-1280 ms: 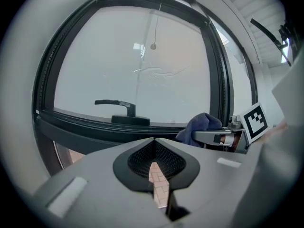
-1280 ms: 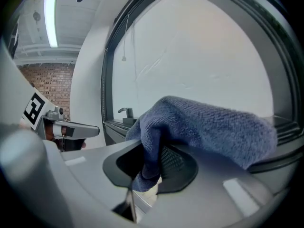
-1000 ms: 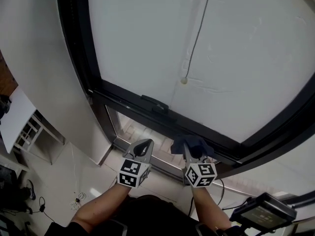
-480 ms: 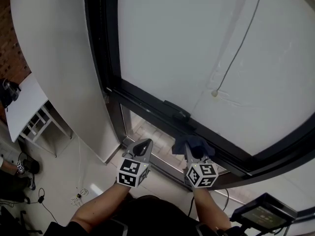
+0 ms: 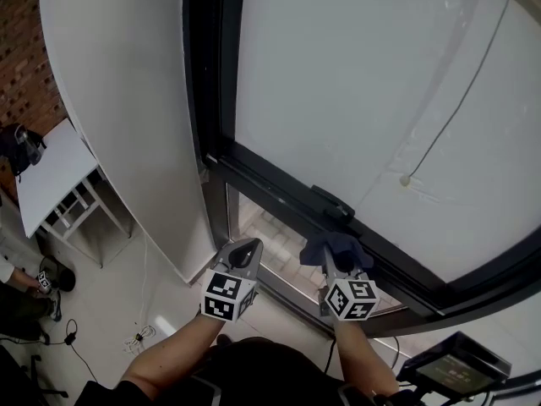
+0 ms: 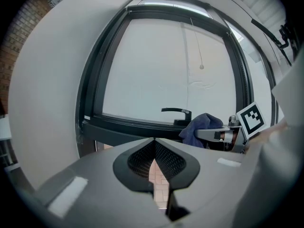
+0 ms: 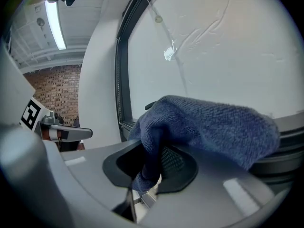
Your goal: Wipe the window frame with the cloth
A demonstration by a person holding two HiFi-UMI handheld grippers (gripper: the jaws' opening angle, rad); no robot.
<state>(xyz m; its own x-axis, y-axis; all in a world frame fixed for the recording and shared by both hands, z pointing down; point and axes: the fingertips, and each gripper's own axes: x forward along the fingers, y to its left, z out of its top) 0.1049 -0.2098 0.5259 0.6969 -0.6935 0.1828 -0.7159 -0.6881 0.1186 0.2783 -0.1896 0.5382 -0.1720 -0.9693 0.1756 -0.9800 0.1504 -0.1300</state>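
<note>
Blue cloth [image 5: 335, 245] pinched in the right gripper [image 5: 336, 265], near the lower rail of the black window frame [image 5: 204, 66].

The right gripper view alone shows those jaws clamping a fold of cloth, the rest draped over the top, and one ceiling strip light [image 7: 56, 25]. The left gripper view shows the left gripper [image 6: 154, 141] with jaws pressed together on nothing, one window handle [image 6: 176, 111] and one cord pull [image 6: 202, 67]. Two grippers, one cloth. The head view adds a white wall [image 5: 118, 100], a brick wall [image 5: 25, 41], one white table [image 5: 49, 174] and a pale floor [image 5: 161, 299].
</note>
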